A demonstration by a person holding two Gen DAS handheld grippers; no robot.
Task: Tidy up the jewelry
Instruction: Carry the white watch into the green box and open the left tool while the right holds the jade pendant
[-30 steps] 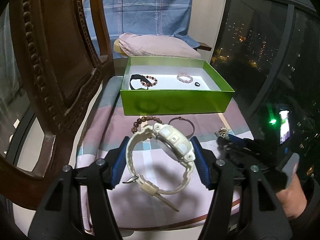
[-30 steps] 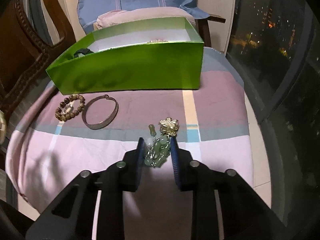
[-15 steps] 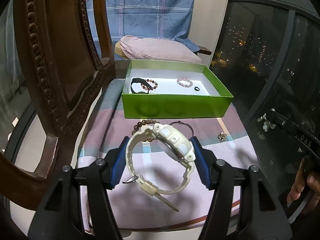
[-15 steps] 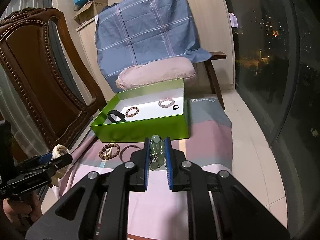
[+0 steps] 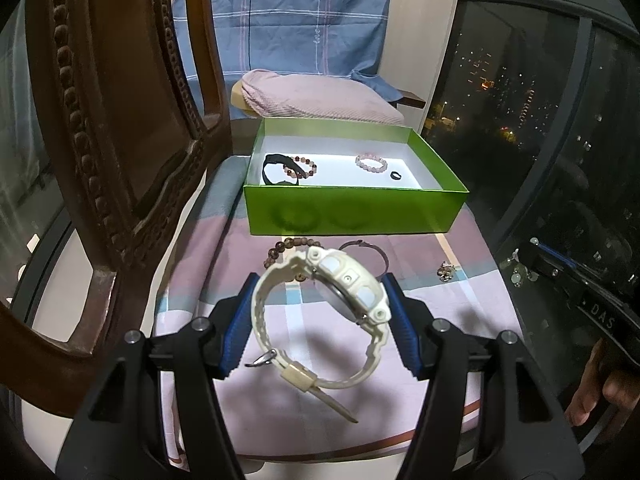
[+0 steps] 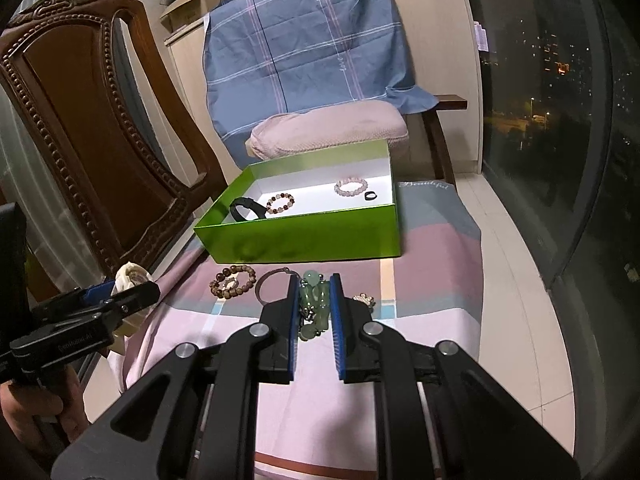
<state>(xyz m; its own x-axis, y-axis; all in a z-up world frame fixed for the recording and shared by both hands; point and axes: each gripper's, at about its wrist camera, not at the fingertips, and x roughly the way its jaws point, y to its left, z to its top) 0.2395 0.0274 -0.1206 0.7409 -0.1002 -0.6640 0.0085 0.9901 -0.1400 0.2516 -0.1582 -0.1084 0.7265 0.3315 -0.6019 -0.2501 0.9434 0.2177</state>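
Observation:
My left gripper (image 5: 318, 320) is shut on a cream wristwatch (image 5: 344, 280), held above the pink cloth in front of the green box (image 5: 352, 210). My right gripper (image 6: 316, 304) is shut on a green bead bracelet (image 6: 314, 300), also lifted in front of the box (image 6: 304, 240). The box holds a black band (image 5: 276, 164), a brown bead bracelet (image 5: 300, 166), a pink bead bracelet (image 5: 371, 162) and a black ring (image 5: 396, 176). On the cloth lie a wooden bead bracelet (image 6: 233, 280), a thin bangle (image 6: 272, 284) and a small gold piece (image 6: 364, 300).
A carved wooden chair back (image 5: 120, 120) stands close on the left. Behind the box is a pink cushion (image 6: 328, 132) and a blue checked cloth (image 6: 312, 44). A dark window (image 6: 560, 120) runs along the right. The left gripper (image 6: 100, 308) shows in the right wrist view.
My right gripper has lifted the green bead bracelet off the cloth and pulled back and up. My left gripper has risen slightly with the watch still in it.

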